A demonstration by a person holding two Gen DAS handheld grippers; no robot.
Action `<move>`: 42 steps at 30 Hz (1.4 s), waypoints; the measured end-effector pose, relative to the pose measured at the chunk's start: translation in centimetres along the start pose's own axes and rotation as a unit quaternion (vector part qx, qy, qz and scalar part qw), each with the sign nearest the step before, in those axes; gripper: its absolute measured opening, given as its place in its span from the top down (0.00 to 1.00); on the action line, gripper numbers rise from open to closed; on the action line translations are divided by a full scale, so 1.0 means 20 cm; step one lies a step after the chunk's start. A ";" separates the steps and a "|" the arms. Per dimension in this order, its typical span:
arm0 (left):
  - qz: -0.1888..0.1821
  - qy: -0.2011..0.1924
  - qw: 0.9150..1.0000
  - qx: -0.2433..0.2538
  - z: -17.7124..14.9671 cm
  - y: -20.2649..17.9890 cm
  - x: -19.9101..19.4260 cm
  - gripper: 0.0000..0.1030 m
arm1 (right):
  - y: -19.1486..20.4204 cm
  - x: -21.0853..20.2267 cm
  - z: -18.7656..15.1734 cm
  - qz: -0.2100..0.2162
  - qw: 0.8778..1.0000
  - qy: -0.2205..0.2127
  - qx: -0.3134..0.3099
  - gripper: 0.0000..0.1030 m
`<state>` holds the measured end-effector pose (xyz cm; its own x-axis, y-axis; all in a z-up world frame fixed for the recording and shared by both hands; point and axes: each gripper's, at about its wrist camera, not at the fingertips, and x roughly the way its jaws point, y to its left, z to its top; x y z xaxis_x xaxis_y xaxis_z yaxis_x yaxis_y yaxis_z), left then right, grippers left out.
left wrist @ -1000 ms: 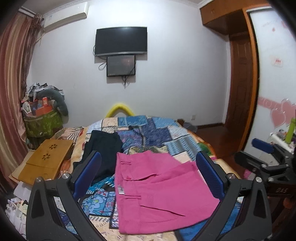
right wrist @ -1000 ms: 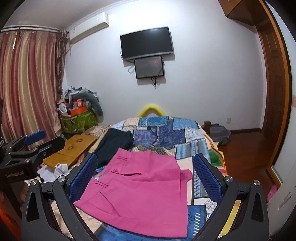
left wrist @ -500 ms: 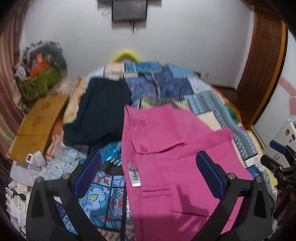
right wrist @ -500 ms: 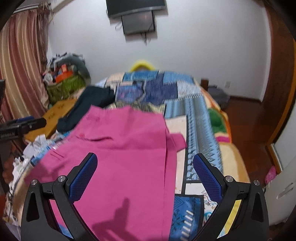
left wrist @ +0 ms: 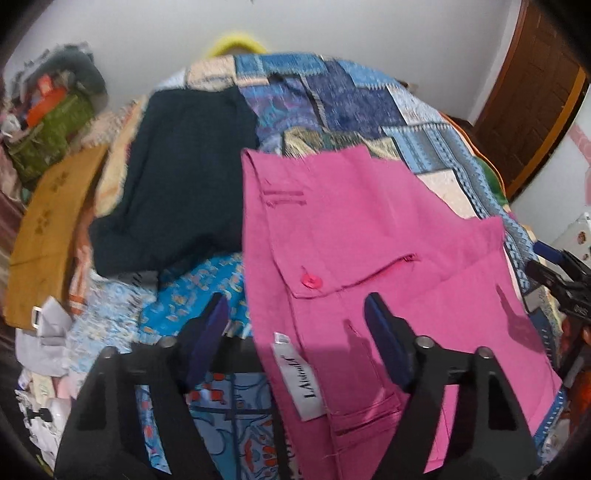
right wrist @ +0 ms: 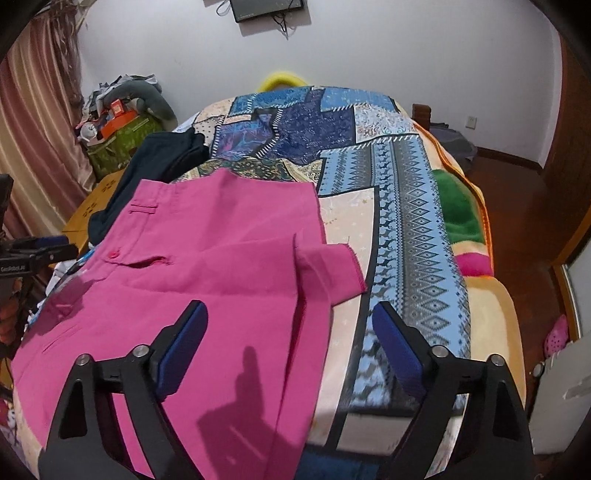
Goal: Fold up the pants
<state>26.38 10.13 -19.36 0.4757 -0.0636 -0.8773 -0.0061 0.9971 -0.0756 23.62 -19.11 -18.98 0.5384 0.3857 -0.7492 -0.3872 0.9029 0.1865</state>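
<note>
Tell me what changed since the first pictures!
Both grippers dipped down toward the pink pants, so the TV slid out of view. The left gripper and right gripper have just been closing a little, over the pants but gripping nothing. The pants and the dark garment stayed put on the bed.

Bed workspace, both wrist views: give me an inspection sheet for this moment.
Surface: bed under a blue patchwork quilt.
Job's things: pink cotton pants lying flat, waistband to the left, white label showing, one hem corner turned up.
Clutter: dark folded garment beside the pants; papers at the bed's left edge.
Grippers: left gripper over the waistband edge, right gripper over the leg hem; both have just been closing, pads not yet pressing cloth.
Cables: wires hanging under the wall screen.
Surroundings: wooden lap tray, green storage bag, striped curtain, wooden door.
</note>
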 end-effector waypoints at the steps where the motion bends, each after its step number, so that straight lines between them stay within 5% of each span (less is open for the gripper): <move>1: -0.007 0.011 1.000 0.001 0.00 0.00 0.02 0.36 | -0.01 0.02 0.01 0.002 1.000 0.005 0.003 0.21; 11: -0.067 0.102 0.992 -0.028 -0.01 0.03 0.23 0.50 | -0.06 0.17 0.12 0.033 0.999 0.024 0.005 0.52; 19: -0.110 0.097 0.988 -0.041 -0.04 0.04 0.23 0.58 | -0.04 0.30 0.11 0.069 0.996 0.047 0.019 0.90; 21: -0.108 0.101 0.988 -0.035 -0.03 0.04 0.24 0.82 | -0.03 0.29 0.10 0.068 0.997 0.046 0.013 0.92; 24: -0.102 0.105 0.988 -0.040 -0.02 0.06 0.25 0.94 | -0.04 0.28 0.10 0.063 0.997 0.042 0.008 0.93; 34: -0.023 0.071 0.997 -0.019 -0.09 0.04 0.22 0.95 | -0.03 0.26 0.10 0.024 0.999 0.033 0.005 0.95; 42: -0.027 0.064 0.998 -0.013 -0.08 0.08 0.18 0.91 | -0.04 0.24 0.11 0.028 0.998 0.047 0.009 0.89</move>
<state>26.63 11.38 -23.39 0.3596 -0.1228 -0.9250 -0.0071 0.9909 -0.1343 28.17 -17.60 -21.42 0.4430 0.4177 -0.7933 -0.4010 0.8837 0.2413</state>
